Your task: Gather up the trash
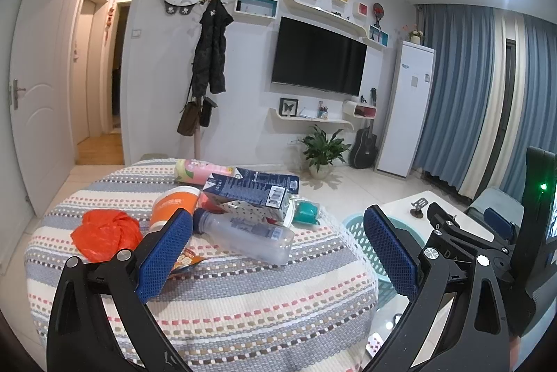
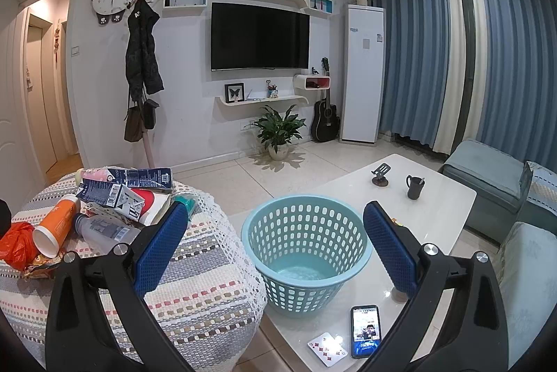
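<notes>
We see the blue laundry-style basket (image 2: 306,264) empty on the counter (image 2: 435,208). The clear bottle (image 1: 243,232) lies flat amid trash, cap pointing left. Both grippers' jaws stand apart.

Left gripper (image 1: 278,246) and right gripper (image 2: 275,246) gape wide (both empty).

Trash (image 2: 104,208) lies piled on the cloth-covered table (image 2: 195,285) at left; the basket (image 2: 306,253) stands right of it on the low table (image 2: 435,198).
</notes>
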Demonstrator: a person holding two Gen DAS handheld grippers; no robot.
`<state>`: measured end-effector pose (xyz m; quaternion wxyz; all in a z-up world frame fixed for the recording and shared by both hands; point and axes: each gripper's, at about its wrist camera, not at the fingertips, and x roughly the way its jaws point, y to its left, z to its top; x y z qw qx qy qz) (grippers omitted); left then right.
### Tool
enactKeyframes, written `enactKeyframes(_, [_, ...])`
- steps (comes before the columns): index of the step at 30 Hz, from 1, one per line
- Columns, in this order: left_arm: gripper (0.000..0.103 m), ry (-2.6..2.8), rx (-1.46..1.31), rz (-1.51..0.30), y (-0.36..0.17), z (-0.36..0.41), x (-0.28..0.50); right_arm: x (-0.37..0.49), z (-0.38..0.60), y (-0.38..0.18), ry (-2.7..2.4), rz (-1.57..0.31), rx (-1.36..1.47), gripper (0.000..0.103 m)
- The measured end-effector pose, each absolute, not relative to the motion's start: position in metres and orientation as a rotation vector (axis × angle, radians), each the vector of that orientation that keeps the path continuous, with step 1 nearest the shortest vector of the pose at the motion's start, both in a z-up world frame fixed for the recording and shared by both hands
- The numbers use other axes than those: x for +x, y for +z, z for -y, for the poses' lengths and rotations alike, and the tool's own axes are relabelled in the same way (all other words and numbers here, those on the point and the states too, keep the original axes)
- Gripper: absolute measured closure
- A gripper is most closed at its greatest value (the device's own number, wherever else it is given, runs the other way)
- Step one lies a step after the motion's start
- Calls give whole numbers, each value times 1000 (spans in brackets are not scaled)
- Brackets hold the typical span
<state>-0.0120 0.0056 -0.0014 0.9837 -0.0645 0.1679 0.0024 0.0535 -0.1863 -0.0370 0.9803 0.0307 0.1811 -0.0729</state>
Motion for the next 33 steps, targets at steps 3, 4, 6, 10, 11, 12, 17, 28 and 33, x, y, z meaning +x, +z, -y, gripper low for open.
enactKeyframes(3, [7, 4, -129, -338, -1, -5, -12, 54, 186, -37, -146, -365, 61, 7])
enactKeyframes(4, [7, 4, -129, -338, -1, -5, -12, 54, 186, -37, -146, -365, 61, 7])
enactKeyframes(6, [7, 2, -128, -338, -1, -5, -12, 54, 186, -37, -147, -365, 61, 7])
enactKeyframes(10, [7, -9, -129, -337, -1, -5, -12, 53, 185, -37, -141, -364, 55, 7])
enactKeyframes(11, [7, -15, -129, -337, -1, -4, -12, 53, 184, -37, -138, -361, 50, 7])
enactKeyframes(12, [7, -16, -129, -336, -1, -4, -12, 52, 183, -36, -137, -358, 47, 7])
enactKeyframes(17, [7, -21, -132, -337, -1, -5, -11, 49, 178, -35, -124, -342, 35, 7])
enactKeyframes(28, [8, 5, -142, -340, 0, -19, -10, 50, 168, -35, -86, -334, 24, 9])
enactKeyframes(33, [7, 90, -158, -326, 1, -52, -14, 53, 155, -36, -37, -339, 4, 27])
